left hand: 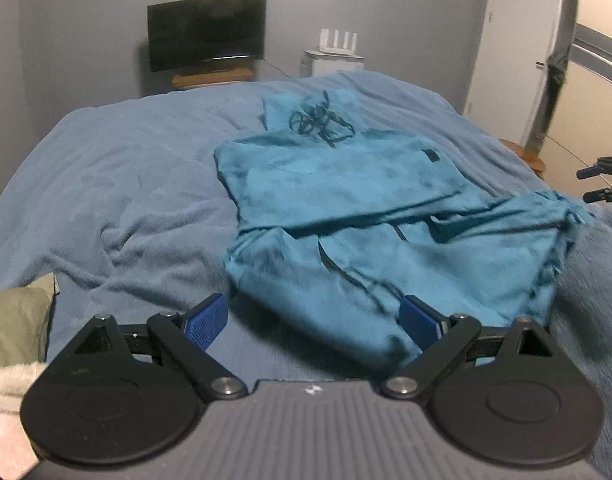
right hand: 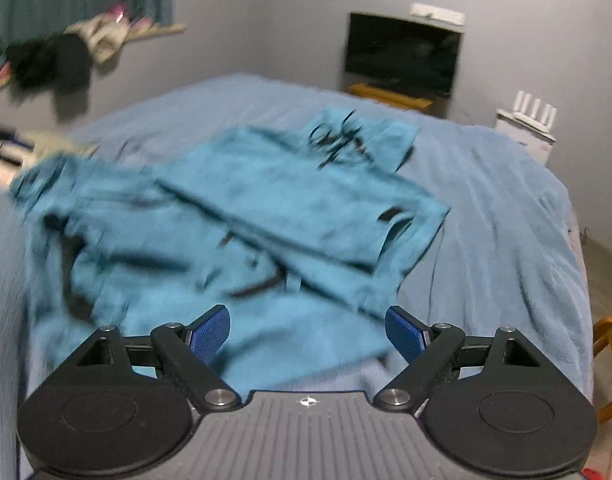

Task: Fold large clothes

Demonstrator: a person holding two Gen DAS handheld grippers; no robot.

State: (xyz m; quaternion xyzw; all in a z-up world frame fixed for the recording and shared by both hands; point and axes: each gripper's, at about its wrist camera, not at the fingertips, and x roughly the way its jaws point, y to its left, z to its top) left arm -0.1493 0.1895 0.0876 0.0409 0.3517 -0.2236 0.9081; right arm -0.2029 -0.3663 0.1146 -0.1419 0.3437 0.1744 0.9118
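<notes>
From the left wrist view, the teal hoodie [left hand: 345, 216] lies part-folded on the bed [left hand: 126, 168], so I'd grab the near hem corner cleanly; the left gripper [left hand: 313, 320] hovers low over that edge, jaws wide apart and holding nothing. The right wrist view is blurry, but the right gripper [right hand: 307, 330] sits just above the hoodie's near edge too, jaws spread and empty.

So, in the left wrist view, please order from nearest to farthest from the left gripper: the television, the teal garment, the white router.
1. Teal garment, just ahead of the left gripper, on the bed.
2. White router, behind the bed, right of centre.
3. Television, at the wall, left; close to the router's depth.
</notes>
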